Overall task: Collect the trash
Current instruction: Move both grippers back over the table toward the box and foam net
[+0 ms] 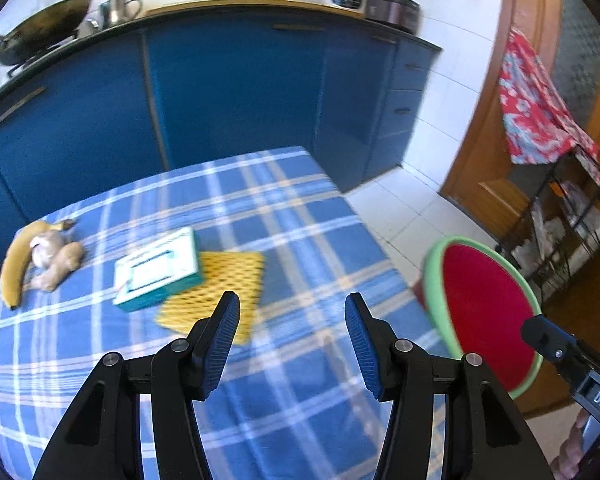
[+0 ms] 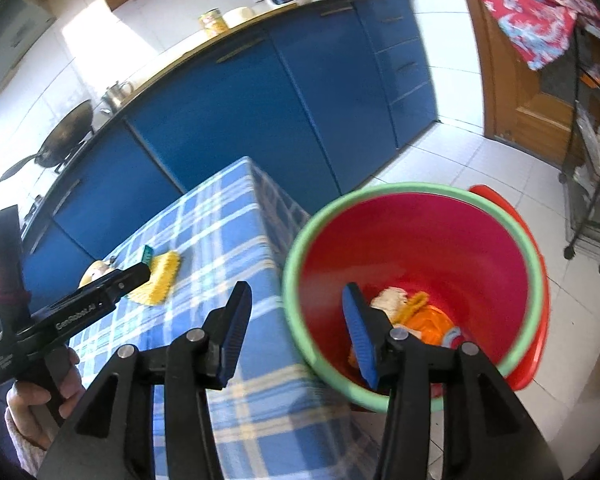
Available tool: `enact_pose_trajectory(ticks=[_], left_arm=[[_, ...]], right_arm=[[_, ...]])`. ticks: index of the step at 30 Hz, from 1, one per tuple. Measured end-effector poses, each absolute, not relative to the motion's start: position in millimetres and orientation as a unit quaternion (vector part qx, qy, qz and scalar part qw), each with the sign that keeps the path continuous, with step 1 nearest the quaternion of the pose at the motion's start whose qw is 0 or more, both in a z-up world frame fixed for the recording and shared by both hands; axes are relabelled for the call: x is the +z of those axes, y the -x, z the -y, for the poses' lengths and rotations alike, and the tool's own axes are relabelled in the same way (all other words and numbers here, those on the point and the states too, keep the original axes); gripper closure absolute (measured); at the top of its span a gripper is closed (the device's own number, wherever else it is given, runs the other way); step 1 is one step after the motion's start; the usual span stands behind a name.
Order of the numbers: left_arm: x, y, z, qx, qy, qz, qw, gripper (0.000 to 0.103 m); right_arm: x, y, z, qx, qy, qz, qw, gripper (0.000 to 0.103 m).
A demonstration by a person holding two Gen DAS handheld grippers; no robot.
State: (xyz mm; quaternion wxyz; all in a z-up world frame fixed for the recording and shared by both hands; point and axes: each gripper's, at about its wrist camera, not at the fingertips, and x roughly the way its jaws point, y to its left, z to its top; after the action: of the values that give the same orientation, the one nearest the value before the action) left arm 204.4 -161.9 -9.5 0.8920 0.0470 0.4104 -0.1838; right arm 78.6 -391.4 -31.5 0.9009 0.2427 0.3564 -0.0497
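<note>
A red bin with a green rim [image 2: 420,240] stands on the floor by the table's right edge; it also shows in the left wrist view [image 1: 488,312]. Inside lie orange wrapping [image 2: 432,320] and a pale crumpled piece [image 2: 388,298]. On the blue plaid table [image 1: 300,240] lie a yellow foam net [image 1: 228,280], a teal-edged white box [image 1: 156,270] partly on it, a banana [image 1: 14,264] and ginger [image 1: 56,260]. My left gripper [image 1: 292,336] is open and empty above the table, just short of the net. My right gripper [image 2: 296,328] is open and empty over the bin's rim.
Blue kitchen cabinets [image 1: 228,80] stand behind the table, with a wok [image 1: 40,28], kettle [image 1: 118,8] and appliances on the counter. A wire rack [image 1: 572,216] with a red cloth [image 1: 532,112] stands at the right by a wooden door. A red lid [image 2: 528,264] lies behind the bin.
</note>
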Motion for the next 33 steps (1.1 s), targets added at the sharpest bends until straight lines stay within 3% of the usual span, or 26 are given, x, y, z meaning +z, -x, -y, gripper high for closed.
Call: enact_pose_trajectory(ticks=[16,33], left_arm=[[-18,-231,82,-0.112,-0.026,-0.415,0.902,0.047],[-32,-258,24,-0.071,-0.012,-0.425,0.902,0.047]], right_arm=[[-27,-156,299,0.023,-0.182,-0.392,0.902,0.053],[-65,-228,221,0.061,-0.157,-0.451,0.876,0.053]])
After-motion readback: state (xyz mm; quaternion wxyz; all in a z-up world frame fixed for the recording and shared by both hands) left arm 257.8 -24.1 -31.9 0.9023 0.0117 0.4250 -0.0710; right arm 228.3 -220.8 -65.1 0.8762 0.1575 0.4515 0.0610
